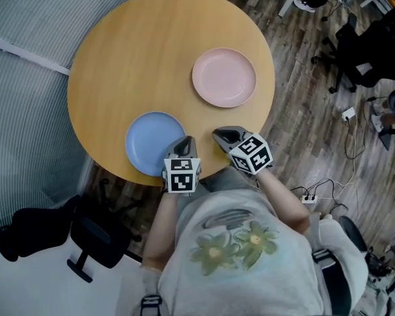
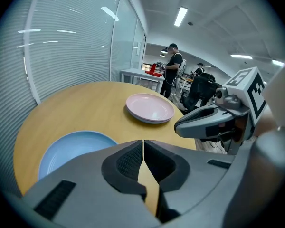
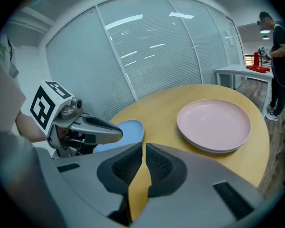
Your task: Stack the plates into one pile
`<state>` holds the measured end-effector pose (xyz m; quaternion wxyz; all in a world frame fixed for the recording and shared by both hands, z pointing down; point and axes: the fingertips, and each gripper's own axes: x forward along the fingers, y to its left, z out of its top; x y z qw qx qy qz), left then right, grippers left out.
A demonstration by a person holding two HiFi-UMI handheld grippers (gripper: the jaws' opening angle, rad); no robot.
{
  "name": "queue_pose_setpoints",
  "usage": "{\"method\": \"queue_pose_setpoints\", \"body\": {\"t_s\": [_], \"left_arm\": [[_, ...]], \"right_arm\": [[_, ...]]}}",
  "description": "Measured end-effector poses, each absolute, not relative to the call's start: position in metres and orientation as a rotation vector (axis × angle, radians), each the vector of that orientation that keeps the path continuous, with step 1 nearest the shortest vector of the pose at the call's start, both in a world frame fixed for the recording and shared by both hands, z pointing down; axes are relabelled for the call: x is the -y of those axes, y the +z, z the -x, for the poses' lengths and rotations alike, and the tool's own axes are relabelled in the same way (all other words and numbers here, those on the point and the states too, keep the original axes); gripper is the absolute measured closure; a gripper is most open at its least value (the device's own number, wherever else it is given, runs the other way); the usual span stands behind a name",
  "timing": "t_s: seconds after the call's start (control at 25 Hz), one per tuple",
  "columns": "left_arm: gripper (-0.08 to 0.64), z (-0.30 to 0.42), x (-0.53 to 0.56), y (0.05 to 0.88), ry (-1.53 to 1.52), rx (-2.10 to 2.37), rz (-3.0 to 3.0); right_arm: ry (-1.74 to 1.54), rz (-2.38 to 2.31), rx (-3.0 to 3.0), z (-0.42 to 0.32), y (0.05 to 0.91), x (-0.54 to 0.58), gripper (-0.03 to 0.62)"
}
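A pink plate (image 1: 224,78) lies on the right side of the round wooden table (image 1: 131,58), and a blue plate (image 1: 151,142) lies near the front edge. My left gripper (image 1: 186,143) hovers at the blue plate's right rim, shut and holding nothing. My right gripper (image 1: 219,135) sits just right of it, below the pink plate, also shut and holding nothing. In the left gripper view, the blue plate (image 2: 76,148) is left of the jaws (image 2: 143,144) and the pink plate (image 2: 150,108) lies further ahead. In the right gripper view, the pink plate (image 3: 214,125) lies ahead right and the blue plate (image 3: 129,128) ahead left.
A ribbed glass partition (image 1: 20,110) runs along the left. A black office chair (image 1: 85,239) stands on the floor at lower left. Cables and a power strip (image 1: 313,196) lie on the wooden floor at right. A person (image 2: 173,65) stands far off by a white table.
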<state>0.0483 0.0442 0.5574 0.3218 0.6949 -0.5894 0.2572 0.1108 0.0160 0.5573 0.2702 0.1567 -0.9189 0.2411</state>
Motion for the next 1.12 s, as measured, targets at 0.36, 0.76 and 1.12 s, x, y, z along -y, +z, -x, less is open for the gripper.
{"method": "queue_pose_setpoints", "body": {"t_s": [0.36,0.76,1.12], "left_arm": [[0.532,0.037,-0.103,0.565,0.649,1.738,-1.604],[0.412,0.132,-0.158,0.567,0.579,1.883,-1.354],[0.352,0.187,-0.177,0.594,0.599,1.883,-1.254]], "right_arm": [[0.555,-0.255,2.460,-0.037,0.560,-0.052,0.541],[0.523,-0.223,2.415,0.020,0.570,-0.063,0.405],[0.526,-0.293,2.318,0.044,0.599,-0.063,0.393]]}}
